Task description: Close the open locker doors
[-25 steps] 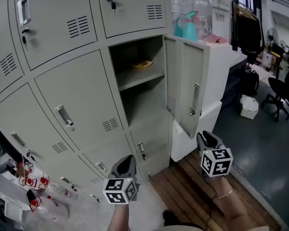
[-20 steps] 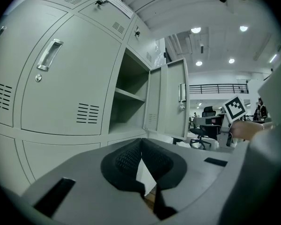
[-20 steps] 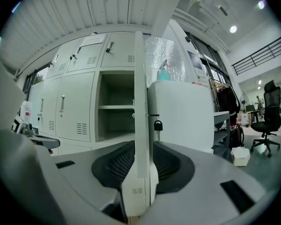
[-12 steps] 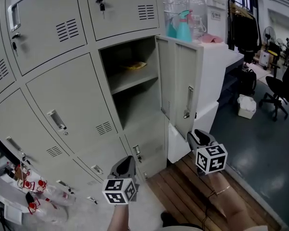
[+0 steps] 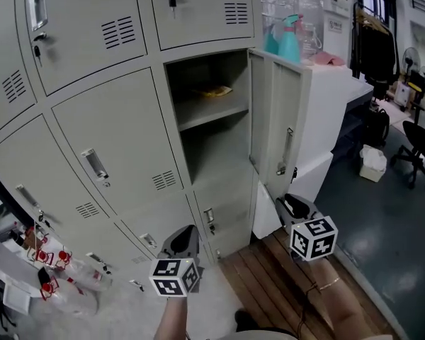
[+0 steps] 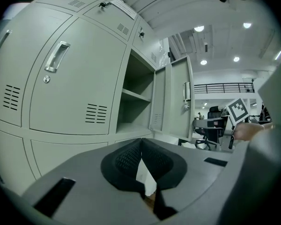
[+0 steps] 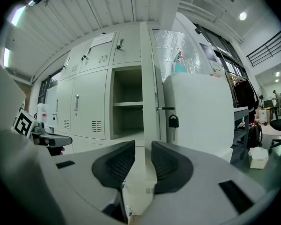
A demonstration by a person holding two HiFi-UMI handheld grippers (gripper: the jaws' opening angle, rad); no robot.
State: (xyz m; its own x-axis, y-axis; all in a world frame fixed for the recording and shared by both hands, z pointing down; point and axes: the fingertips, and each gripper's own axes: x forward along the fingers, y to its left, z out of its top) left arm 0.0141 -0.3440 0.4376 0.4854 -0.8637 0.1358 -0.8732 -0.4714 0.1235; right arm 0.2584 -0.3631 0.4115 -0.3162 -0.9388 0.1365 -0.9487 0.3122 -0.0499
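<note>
The open locker door [image 5: 278, 119] stands swung out to the right of its compartment [image 5: 211, 129], which holds a shelf with a yellow item [image 5: 214, 91]. In the right gripper view the door [image 7: 155, 102] shows edge-on, with a key fob [image 7: 173, 121] hanging from it. My right gripper [image 5: 289, 204] [image 7: 143, 146] is below and just right of the door's lower corner, apart from it. It is open; its jaws have just widened and then narrowed a little, with nothing between them. My left gripper [image 5: 187, 232] [image 6: 141, 142] is shut and empty, low in front of the closed lower lockers.
A white cabinet [image 5: 336, 98] with a teal spray bottle [image 5: 283, 42] stands right behind the open door. Wooden floor boards [image 5: 269, 278] lie under the right gripper. Bags and clutter [image 5: 53, 278] sit at lower left. An office chair [image 5: 419, 144] and a white bin [image 5: 374, 163] are far right.
My right gripper has edged a little toward the open door's lower corner. The door stands as wide as before. The left gripper has kept still.
</note>
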